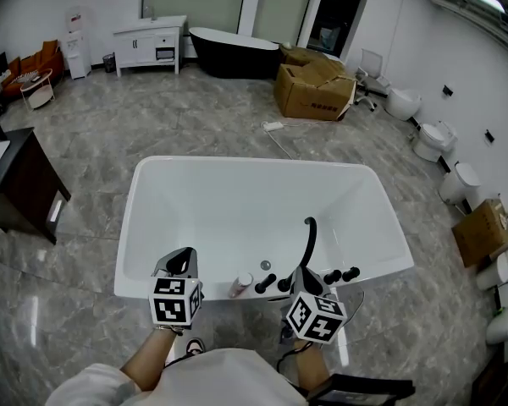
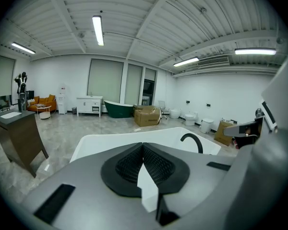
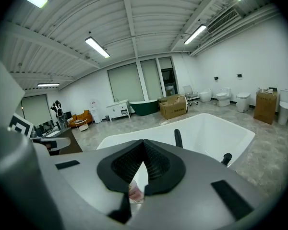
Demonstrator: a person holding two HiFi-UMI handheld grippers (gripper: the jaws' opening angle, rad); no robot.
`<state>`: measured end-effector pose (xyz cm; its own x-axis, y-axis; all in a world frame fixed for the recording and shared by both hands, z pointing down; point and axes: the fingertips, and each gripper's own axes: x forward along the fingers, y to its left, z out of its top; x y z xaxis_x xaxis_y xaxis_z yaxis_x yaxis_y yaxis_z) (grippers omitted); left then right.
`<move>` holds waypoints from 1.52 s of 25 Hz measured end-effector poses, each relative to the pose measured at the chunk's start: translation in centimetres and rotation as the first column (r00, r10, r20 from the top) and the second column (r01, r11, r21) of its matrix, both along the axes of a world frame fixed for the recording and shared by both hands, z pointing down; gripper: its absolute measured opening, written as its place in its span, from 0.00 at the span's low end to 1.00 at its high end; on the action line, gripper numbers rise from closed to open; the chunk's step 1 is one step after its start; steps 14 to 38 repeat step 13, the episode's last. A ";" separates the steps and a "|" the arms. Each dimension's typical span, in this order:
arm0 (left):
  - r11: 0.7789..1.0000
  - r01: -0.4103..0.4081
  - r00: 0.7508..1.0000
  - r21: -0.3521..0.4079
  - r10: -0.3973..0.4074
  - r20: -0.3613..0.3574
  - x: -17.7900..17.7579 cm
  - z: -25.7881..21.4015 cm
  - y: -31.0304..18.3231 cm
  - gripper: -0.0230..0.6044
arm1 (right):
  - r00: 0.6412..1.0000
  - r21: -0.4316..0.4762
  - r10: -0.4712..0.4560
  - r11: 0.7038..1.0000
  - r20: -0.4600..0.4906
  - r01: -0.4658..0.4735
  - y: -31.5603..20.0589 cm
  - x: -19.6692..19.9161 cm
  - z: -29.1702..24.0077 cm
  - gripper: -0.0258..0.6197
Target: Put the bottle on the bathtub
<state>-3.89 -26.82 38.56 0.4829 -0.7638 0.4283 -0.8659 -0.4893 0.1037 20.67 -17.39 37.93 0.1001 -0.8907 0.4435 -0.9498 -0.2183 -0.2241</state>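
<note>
The white bathtub (image 1: 132, 218) fills the middle of the frame, on a grey marble floor. At its near rim, in the lower middle, the person holds both tools just above the edge. The left gripper (image 1: 179, 262) has its fingers pressed together with nothing between them. The right gripper (image 1: 302, 276), beside the black faucet (image 1: 309, 239) and its knobs (image 1: 339, 275), is closed and empty too. The small pinkish bottle (image 1: 240, 286) with a white cap lies on the near rim between the two grippers, touching neither. In the right gripper view it shows low in the frame, beyond the closed fingers.
</note>
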 end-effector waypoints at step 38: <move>1.000 0.006 1.000 -0.012 -0.006 -0.001 0.1 0.3 -0.6 0.06 | 1.000 -0.015 -0.016 1.000 -0.004 0.016 -0.7 0.0 0.0 0.08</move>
